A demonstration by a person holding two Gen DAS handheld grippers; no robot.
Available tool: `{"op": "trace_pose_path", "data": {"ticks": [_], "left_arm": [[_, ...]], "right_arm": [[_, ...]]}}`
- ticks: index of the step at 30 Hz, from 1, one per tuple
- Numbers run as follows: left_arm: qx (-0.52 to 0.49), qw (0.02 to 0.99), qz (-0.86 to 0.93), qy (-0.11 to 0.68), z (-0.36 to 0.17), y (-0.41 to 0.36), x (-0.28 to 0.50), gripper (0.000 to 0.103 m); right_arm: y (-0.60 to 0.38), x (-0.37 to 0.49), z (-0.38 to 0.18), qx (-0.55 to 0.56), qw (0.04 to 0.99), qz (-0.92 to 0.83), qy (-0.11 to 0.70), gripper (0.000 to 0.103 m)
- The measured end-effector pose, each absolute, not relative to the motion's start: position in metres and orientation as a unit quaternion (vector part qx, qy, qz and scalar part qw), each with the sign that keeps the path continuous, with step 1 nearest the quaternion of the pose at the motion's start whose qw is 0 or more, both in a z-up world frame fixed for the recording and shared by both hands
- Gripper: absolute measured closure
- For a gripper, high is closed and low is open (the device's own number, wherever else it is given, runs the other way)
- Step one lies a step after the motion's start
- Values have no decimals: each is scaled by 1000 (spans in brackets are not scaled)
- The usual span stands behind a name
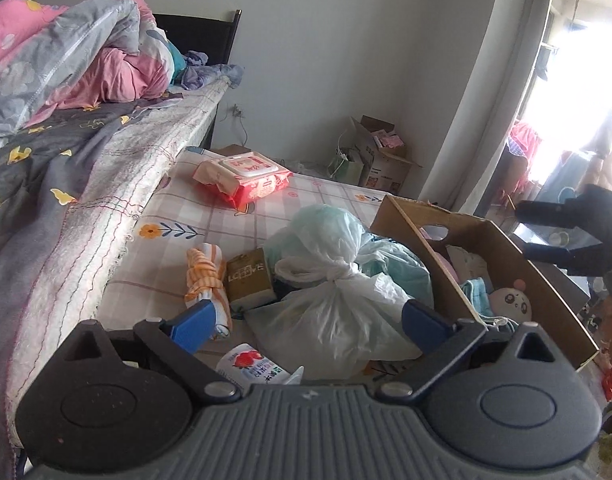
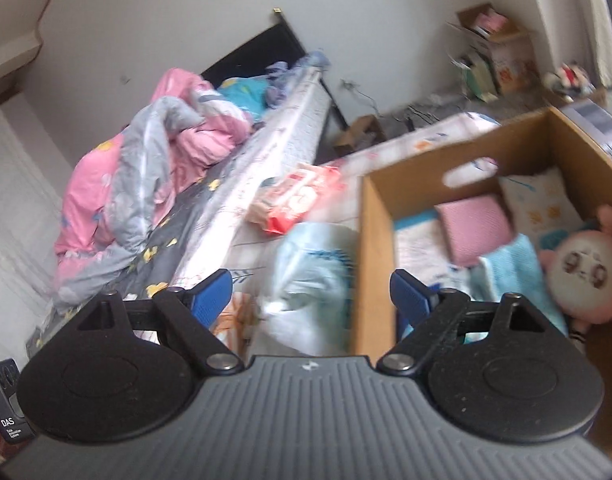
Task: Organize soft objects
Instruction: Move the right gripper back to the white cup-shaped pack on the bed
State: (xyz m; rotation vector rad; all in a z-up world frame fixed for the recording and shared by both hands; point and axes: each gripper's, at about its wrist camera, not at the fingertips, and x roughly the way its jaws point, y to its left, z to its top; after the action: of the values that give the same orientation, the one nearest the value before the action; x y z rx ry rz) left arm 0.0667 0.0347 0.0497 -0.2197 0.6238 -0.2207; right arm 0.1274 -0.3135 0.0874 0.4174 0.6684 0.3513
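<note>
My left gripper is open and empty above a tied white plastic bag on the checked mat. An orange striped cloth bundle lies by its left finger. A cardboard box on the right holds a pink plush toy and folded cloths. My right gripper is open and empty over the box's left wall. Inside the box in this view lie a pink cloth, a blue towel and the plush toy. The right gripper also shows in the left wrist view.
A bed with a pink and grey quilt rises on the left. A red wet-wipes pack and a small brown carton lie on the mat. Cardboard boxes stand by the far wall. A curtain hangs on the right.
</note>
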Motion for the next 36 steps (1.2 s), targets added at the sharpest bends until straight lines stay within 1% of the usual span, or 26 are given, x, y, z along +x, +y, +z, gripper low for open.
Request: {"op": "trace_pose_path", "data": {"ticks": [1,3,5,9,15,21,31,34,36], "left_arm": [[-113,939,-110,305,48,39,63,3],[-126,935,-114,311,43,50,58,3],[-132,933,-102,320,37,58,55,3],[-113,937,-66,324,22,74,42,1],[-115,936,-41,330,10,96,32,0],[-139,932,-43,332,4,107,30,0],[-95,936,-56,333,-3,88,34,0],[-85,936,-69,335,-12,78,38,0],[-67,934,-70,345,-23,66,42,0]], "right_arm": [[-297,125,94,183,913,176,320,6],[-267,123,101,138,922,185,311,1],[-236,118,106,87,932,182,301,1],[-186,112,104,-5,941,167,295,1],[-149,105,89,-68,936,167,301,1],[-145,103,81,-51,938,169,299,1],[-147,95,72,-27,932,201,300,1],[-150,95,66,14,923,230,307,1],[-150,97,56,56,911,248,326,1]]}}
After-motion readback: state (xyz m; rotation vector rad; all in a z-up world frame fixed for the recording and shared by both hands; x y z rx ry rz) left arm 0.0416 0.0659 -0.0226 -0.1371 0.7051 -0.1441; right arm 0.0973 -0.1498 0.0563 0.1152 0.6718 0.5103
